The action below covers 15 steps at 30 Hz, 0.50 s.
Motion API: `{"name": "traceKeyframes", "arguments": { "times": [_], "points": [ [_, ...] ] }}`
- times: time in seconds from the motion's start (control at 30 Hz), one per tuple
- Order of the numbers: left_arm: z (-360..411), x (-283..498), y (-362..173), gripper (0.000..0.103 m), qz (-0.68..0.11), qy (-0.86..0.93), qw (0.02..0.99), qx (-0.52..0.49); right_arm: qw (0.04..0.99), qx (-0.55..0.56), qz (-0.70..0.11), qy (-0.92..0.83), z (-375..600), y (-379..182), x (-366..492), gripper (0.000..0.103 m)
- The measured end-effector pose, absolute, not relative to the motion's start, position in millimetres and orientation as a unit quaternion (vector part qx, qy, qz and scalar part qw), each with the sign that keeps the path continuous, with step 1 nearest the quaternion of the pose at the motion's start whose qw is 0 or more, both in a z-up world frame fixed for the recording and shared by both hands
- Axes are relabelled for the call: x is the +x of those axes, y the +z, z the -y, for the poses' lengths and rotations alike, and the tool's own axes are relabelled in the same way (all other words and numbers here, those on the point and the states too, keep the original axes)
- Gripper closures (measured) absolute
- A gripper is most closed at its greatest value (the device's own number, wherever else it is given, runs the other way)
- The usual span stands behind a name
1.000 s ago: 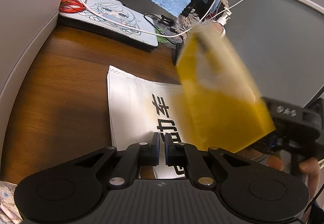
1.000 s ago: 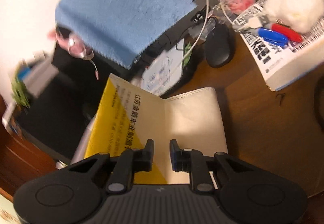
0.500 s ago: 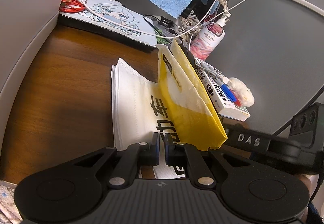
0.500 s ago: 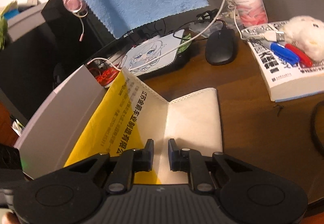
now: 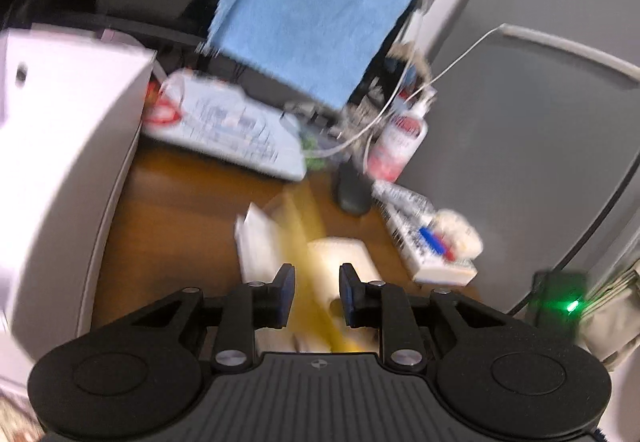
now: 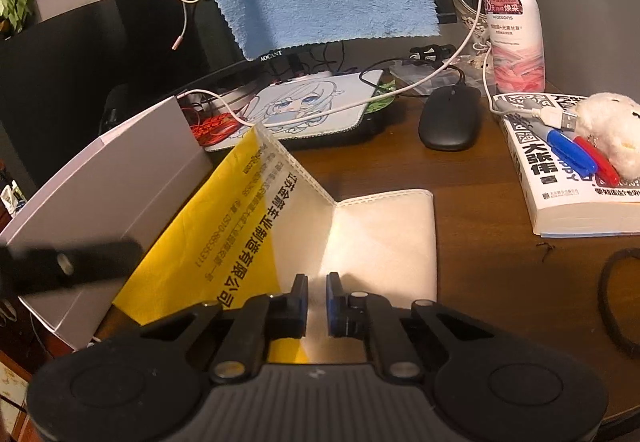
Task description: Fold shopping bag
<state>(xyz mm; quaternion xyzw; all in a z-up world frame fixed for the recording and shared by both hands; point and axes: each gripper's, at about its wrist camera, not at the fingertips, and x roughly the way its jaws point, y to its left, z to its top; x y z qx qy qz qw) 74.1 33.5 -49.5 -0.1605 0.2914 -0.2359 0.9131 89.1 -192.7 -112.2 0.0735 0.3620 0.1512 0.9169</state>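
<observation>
Bag, white-and-yellow non-woven shopping bag, sits half-folded on wood desk w/ flap upright: your right gripper pinches its near edge, left gripper released, so lower flap flat, edges aligned.

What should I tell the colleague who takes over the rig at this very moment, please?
Left gripper: open, lifted off the shopping bag; that view is blurred.
Right gripper: fingers nearly closed at the bag's near edge by the fold line; grip uncertain.
Bag: on the wooden desk, white half flat, yellow printed half standing up beside the grey box.
Done: first fold started.
Left: lay the yellow half down, press the crease, fold again.
</observation>
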Motion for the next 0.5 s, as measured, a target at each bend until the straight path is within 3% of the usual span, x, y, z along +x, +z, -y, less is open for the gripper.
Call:
{"name": "traceKeyframes", "arguments": {
  "times": [0.23,0.3,0.5],
  "points": [
    [8.6,103.6,-24.2,0.082,-0.28,-0.272,0.915,-0.103,0.917,0.06,-0.363,0.153,189.8,-111.5,90.2,0.096],
    [20.2,115.9,-34.9,0.088,-0.302,-0.26,0.913,-0.082,0.916,0.065,-0.365,0.154,191.2,-111.2,91.2,0.096],
    [15.2,131.8,-79.5,0.088,-0.364,-0.223,0.9,-0.088,0.912,0.08,-0.368,0.161,196.5,-111.9,93.3,0.096]
  ]
}}
